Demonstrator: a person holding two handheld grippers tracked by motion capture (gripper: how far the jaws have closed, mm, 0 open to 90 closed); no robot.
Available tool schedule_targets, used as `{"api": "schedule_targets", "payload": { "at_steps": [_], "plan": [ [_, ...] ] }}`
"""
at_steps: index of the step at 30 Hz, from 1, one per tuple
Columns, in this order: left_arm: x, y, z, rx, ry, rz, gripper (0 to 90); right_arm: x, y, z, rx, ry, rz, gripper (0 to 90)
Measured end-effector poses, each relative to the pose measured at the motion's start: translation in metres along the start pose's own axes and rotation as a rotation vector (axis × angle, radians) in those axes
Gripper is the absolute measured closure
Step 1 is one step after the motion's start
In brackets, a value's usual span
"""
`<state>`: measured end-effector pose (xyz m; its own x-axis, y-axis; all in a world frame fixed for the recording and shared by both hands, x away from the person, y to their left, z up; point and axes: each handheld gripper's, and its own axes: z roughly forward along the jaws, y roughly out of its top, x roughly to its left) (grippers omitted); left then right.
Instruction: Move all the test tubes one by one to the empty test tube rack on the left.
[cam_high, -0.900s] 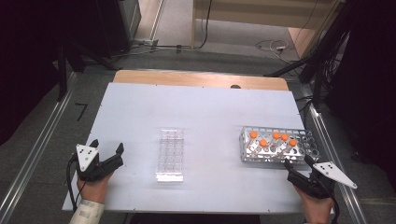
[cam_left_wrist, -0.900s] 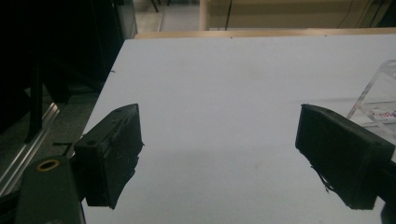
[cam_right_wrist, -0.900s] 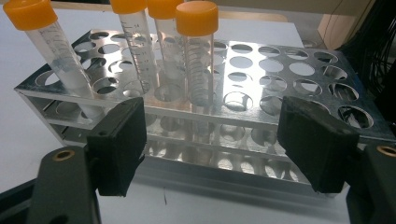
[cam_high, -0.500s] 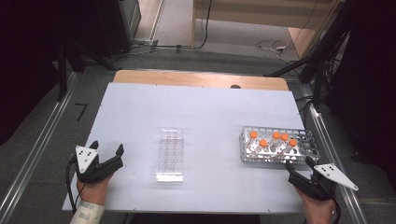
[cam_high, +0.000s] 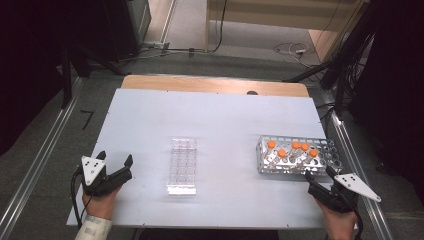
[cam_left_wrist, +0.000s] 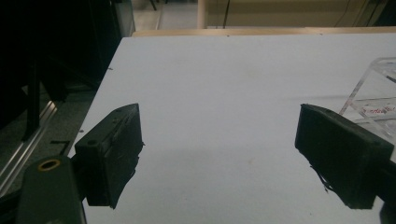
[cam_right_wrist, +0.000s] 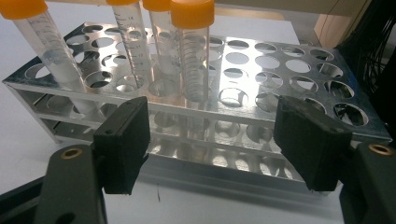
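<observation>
A metal tube rack (cam_high: 327, 151) stands at the right of the white table (cam_high: 220, 117), with several orange-capped tubes (cam_high: 296, 145) upright in its left half. A clear plastic rack (cam_high: 182, 166) lies near the table's middle. My left gripper (cam_high: 116, 158) rests open near the front left corner, apart from the clear rack (cam_left_wrist: 373, 91), with bare table between its fingers. My right gripper (cam_high: 320, 173) is open just in front of the metal rack (cam_right_wrist: 299, 60), pointing at it. The nearest tube (cam_right_wrist: 192, 56) rises beyond its jaws, and nothing is between them.
A wooden strip (cam_high: 215, 84) runs along the table's far edge. Metal rails (cam_high: 35, 165) flank the table on both sides, with cables on the floor behind. Wide bare table lies between the two racks and beyond them.
</observation>
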<state>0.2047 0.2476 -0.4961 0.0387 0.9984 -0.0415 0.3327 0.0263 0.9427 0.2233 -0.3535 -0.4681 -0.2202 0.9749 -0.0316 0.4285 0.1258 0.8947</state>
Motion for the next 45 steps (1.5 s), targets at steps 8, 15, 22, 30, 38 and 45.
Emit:
{"api": "schedule_targets", "payload": {
  "at_steps": [8,15,22,30,38,45],
  "plan": [
    [0.000,0.000,0.001,0.000,0.000,0.000,15.2,-0.001,0.004,0.004,-0.005,-0.007,-0.003,31.6],
    [-0.002,-0.001,0.001,0.002,-0.002,0.007,15.2,0.000,0.013,0.013,-0.032,0.028,-0.013,50.2],
    [-0.001,-0.001,0.001,0.003,0.000,0.006,15.2,0.001,0.015,0.021,-0.032,0.040,-0.008,58.6],
    [-0.001,-0.001,0.001,0.003,-0.002,0.007,15.3,0.002,0.016,0.027,-0.024,0.050,-0.021,63.2],
    [-0.001,-0.001,0.001,0.004,-0.001,0.005,15.3,0.003,0.017,0.030,-0.019,0.045,-0.029,71.0],
    [-0.001,-0.001,0.001,0.004,-0.002,0.005,15.3,0.000,0.024,0.022,-0.061,0.053,-0.011,71.1]
  ]
}}
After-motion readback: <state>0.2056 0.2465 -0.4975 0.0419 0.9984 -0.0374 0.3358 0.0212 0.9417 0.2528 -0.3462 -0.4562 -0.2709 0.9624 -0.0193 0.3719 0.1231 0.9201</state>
